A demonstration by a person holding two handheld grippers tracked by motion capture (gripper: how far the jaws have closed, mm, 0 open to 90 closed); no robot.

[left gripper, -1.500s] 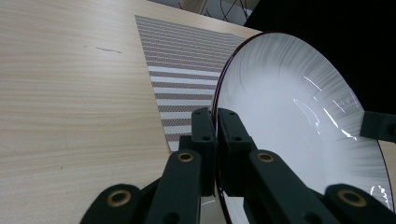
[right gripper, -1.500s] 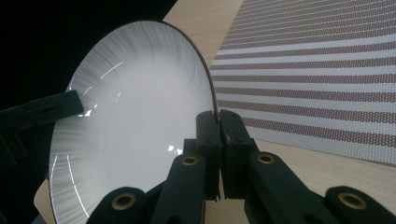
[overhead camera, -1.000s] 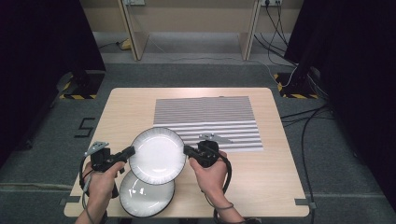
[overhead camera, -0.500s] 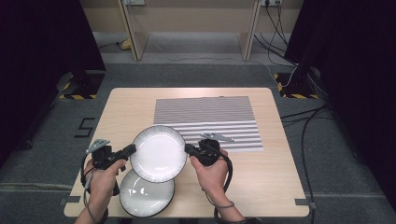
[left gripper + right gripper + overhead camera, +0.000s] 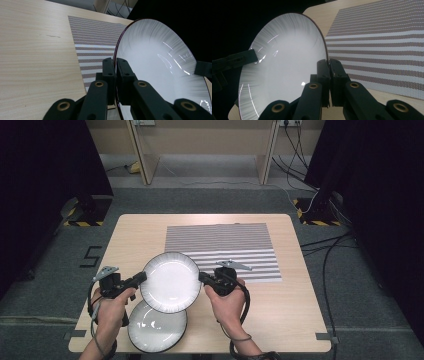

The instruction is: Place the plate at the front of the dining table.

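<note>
I have the left gripper (image 5: 141, 277) and right gripper (image 5: 201, 276) clamped on opposite rims of the round white ribbed plate (image 5: 171, 282), keeping it level above the second white plate (image 5: 156, 326) near me.

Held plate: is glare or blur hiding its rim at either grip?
Left gripper view: thin glare streaks on the held plate, rim sharp at the jaws. Right gripper view: a few bright streaks, rim crisp. High view: soft overall, lower plate shows faint reflections.

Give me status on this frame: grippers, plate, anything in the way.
Left gripper and right gripper both shut on the upper plate, opposite rims. Plate held above the lower plate. Striped mat ahead, bare.
</note>
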